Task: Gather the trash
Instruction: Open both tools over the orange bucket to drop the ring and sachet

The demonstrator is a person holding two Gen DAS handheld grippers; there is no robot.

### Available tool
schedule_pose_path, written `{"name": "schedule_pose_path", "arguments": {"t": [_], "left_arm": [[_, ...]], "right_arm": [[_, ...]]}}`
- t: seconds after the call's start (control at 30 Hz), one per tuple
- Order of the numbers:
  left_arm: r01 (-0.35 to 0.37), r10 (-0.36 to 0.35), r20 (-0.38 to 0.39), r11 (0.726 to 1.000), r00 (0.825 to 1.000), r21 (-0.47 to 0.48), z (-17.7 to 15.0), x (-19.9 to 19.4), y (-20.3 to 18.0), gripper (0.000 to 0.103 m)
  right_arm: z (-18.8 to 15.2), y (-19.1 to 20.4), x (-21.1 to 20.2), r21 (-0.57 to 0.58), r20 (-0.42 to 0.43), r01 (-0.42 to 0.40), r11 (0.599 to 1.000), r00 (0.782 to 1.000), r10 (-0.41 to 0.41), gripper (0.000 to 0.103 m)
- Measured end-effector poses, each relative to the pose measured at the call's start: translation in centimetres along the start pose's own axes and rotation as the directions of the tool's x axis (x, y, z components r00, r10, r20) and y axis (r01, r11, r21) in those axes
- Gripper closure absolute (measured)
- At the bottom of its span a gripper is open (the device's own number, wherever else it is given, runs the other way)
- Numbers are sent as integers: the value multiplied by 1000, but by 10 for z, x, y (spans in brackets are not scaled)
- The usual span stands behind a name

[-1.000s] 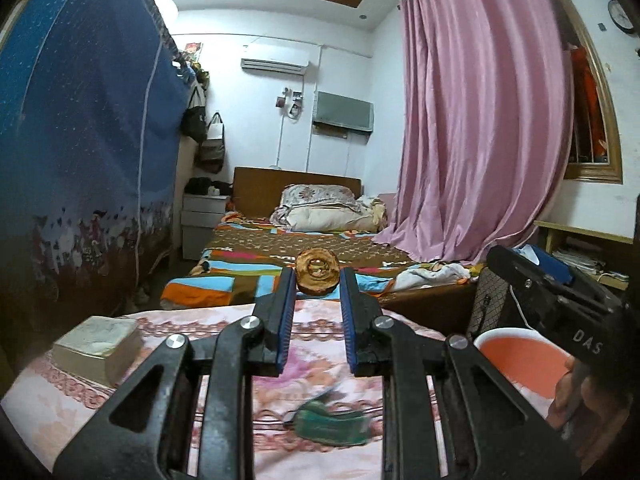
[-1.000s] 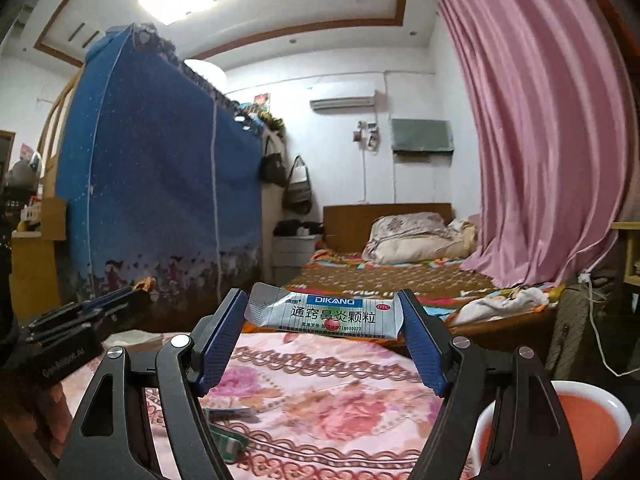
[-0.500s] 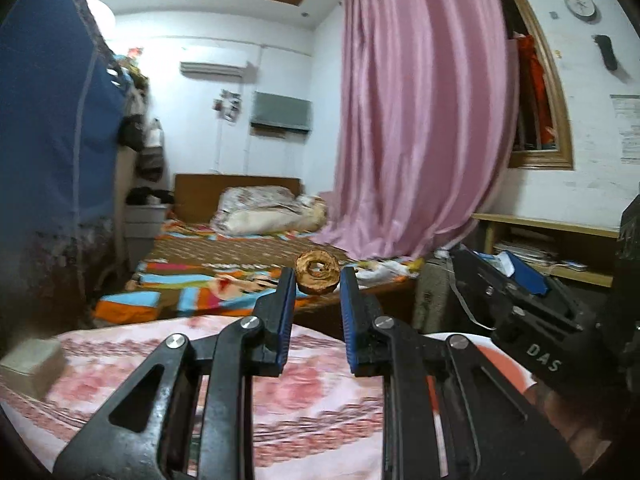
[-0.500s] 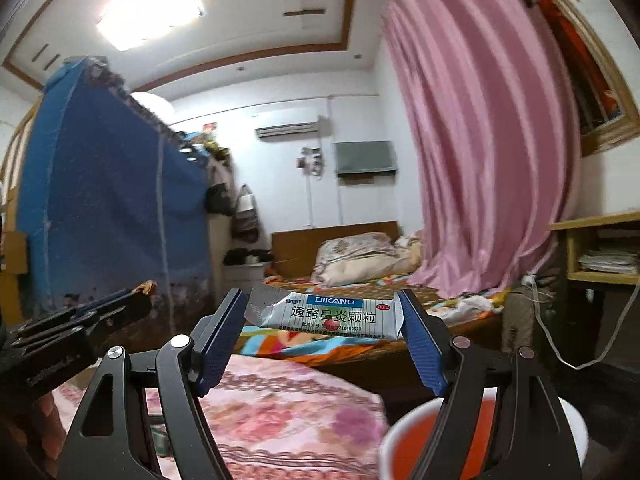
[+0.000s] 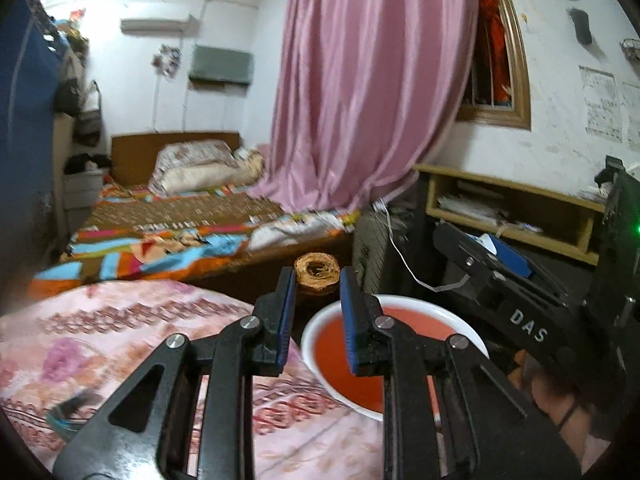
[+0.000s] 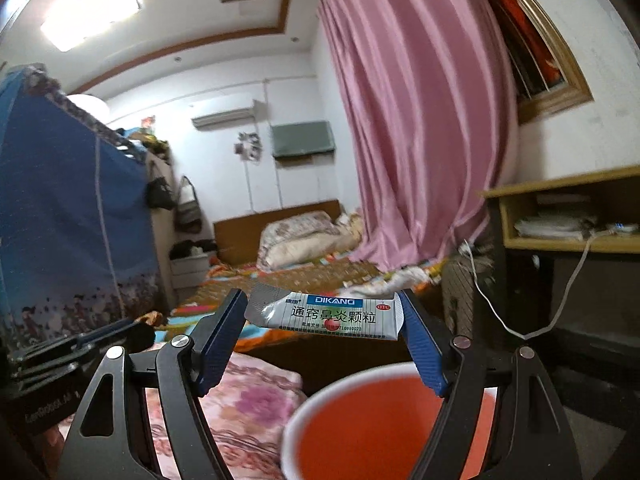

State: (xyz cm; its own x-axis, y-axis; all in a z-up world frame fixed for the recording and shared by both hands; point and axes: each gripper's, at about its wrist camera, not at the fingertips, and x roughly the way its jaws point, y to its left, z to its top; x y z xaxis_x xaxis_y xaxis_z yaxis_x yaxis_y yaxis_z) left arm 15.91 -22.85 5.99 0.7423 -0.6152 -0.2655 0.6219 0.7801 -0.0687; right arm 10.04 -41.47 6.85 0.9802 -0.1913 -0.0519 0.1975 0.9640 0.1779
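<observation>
My left gripper (image 5: 317,280) is shut on a brown cardboard tape core (image 5: 317,278), held just above the far rim of the red trash bucket with a white rim (image 5: 400,302). My right gripper (image 6: 323,314) is shut on a silver DIKANG medicine sachet (image 6: 325,315), gripped by its two ends above the same bucket (image 6: 384,432). The right gripper's body shows at the right of the left wrist view (image 5: 520,312). A green wrapper (image 5: 68,414) lies on the floral bedspread (image 5: 100,340) at lower left.
The bucket stands beside the floral bed's edge (image 6: 256,392). A second bed with a striped blanket (image 5: 180,228) lies beyond. A pink curtain (image 5: 360,100), a wooden shelf (image 5: 512,216) and a white cable (image 6: 560,300) are to the right.
Both grippers swung right, away from the floral bed and over the red bucket, each still holding its item. The book and most of the bedspread left the view.
</observation>
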Motion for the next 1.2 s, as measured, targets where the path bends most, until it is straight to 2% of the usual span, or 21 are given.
{"name": "schedule_pose_path", "arguments": {"t": [0.17,0.37,0.6,0.77,0.9,1.0,1.07,1.2], "left_arm": [[31,-35,-118,999,992,-34,-5,29,-12,97],[35,-54,-213,995,976,-92,-12,52,-18,97],[39,-70,-261,992,963,-123,-17,67,-24,95],[44,-92,-292,985,952,-166,-20,74,-21,83],[31,-83,-277,982,957,-189,-18,69,-16,75],[-10,-40,-256,981,966,-193,-16,62,-9,70],[-67,22,-237,980,971,-185,-14,55,-4,65],[-167,131,-183,966,974,-197,-11,34,13,42]], "right_arm": [[-7,-21,14,57,-88,30,998,996,-25,27],[-18,-41,26,146,-189,58,988,981,-30,27],[-26,-56,31,223,-264,85,971,964,-23,24],[-27,-59,35,220,-294,117,968,955,-49,21],[-29,-59,36,216,-310,124,969,949,-53,18],[-28,-57,36,200,-309,130,971,949,-64,15],[-27,-53,35,188,-302,129,974,951,-67,13],[-23,-40,32,160,-267,104,982,962,-58,1]]}}
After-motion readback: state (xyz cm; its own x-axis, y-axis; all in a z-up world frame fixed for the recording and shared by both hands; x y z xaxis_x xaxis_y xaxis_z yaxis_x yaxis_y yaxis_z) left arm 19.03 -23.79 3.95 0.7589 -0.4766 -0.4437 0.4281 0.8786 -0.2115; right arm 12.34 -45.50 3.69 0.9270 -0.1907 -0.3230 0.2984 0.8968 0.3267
